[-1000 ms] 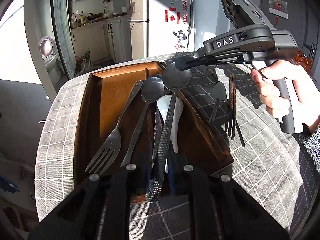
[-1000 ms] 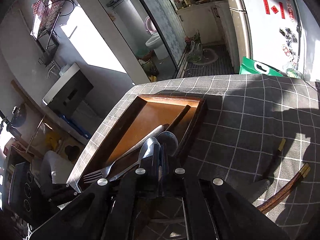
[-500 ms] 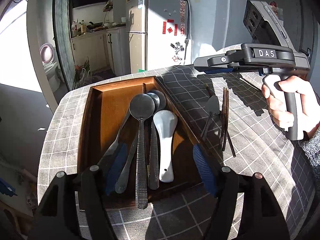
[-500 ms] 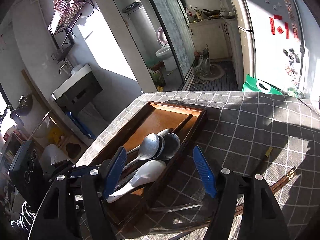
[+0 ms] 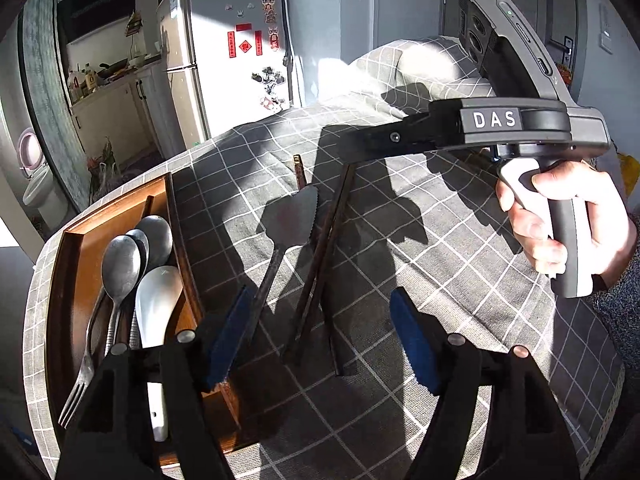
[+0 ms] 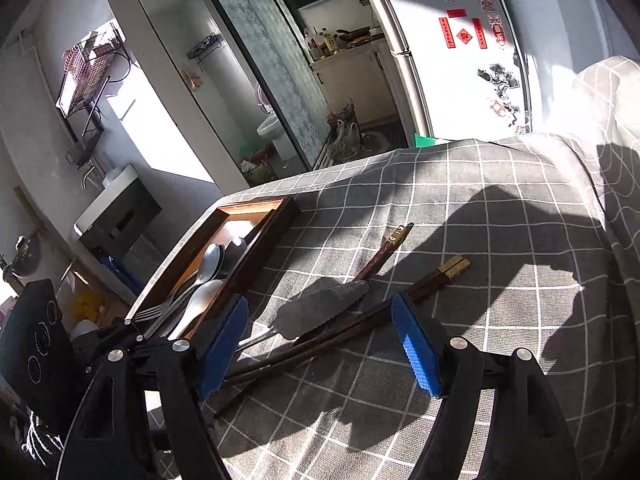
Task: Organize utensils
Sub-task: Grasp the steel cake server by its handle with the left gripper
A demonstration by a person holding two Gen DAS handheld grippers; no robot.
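Observation:
A wooden tray at the left holds metal spoons, a white ceramic spoon and a fork. On the checked cloth to its right lie a serrated cake server and dark chopsticks. My left gripper is open and empty, low over the chopsticks' near ends. My right gripper is open and empty above the server and chopsticks; its body shows in the left wrist view.
The round table's grey checked cloth drops off at the left behind the tray. A cloth-covered hump rises at the far right. A fridge and kitchen stand beyond the table.
Both grippers opened, releasing the textured spoon into the tray, then swung right from over the tray to over the cake server and chopsticks.

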